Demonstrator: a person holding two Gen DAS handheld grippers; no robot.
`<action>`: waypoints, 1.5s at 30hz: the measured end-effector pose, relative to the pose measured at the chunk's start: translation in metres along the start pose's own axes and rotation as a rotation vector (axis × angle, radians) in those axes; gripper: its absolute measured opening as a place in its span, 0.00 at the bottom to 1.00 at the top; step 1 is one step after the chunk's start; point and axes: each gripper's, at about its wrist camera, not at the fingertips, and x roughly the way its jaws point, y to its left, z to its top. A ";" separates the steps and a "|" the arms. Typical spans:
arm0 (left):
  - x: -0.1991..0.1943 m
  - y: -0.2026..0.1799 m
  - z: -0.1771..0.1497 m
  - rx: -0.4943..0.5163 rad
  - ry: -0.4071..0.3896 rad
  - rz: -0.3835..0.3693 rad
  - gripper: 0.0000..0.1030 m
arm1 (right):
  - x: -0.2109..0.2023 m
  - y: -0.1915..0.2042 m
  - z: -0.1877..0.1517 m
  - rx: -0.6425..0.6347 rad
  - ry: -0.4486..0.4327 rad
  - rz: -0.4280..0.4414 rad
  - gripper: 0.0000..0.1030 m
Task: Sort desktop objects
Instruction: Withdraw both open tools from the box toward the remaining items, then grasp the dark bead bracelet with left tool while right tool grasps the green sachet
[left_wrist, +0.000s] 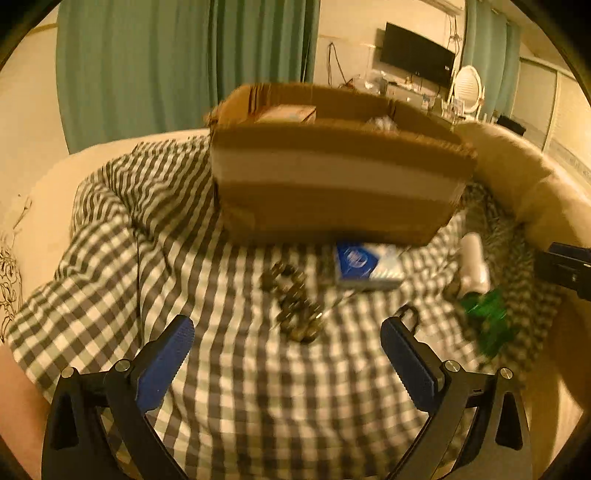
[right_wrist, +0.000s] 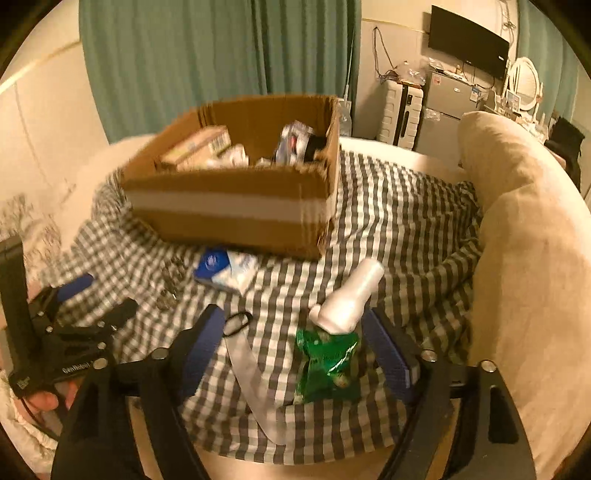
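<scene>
Some things are already in the box (right_wrist: 236, 206). A bottle (right_wrist: 351, 299), a green bag (right_wrist: 328, 363), a blue pack (left_wrist: 364, 266) and a chain (left_wrist: 293, 301) are left on the cloth (left_wrist: 236, 387). My left gripper (left_wrist: 288, 363) and right gripper (right_wrist: 295, 354) are both open, holding nothing.

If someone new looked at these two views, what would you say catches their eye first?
Probably the open cardboard box, already holding packets, at the far side of the checked cloth. Next, the loose items in front of it: a blue and white pack near the box, then a white bottle and a green packet lying between the open right gripper's fingers.
</scene>
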 end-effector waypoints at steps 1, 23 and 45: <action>0.005 0.001 -0.001 0.011 0.008 0.008 1.00 | 0.006 0.005 -0.003 -0.008 0.012 -0.015 0.78; 0.087 0.007 0.007 -0.143 0.149 -0.049 1.00 | 0.070 -0.016 -0.036 0.098 0.189 -0.215 0.78; 0.066 0.021 -0.001 -0.131 0.114 -0.066 0.20 | 0.099 -0.019 -0.054 0.084 0.315 -0.210 0.40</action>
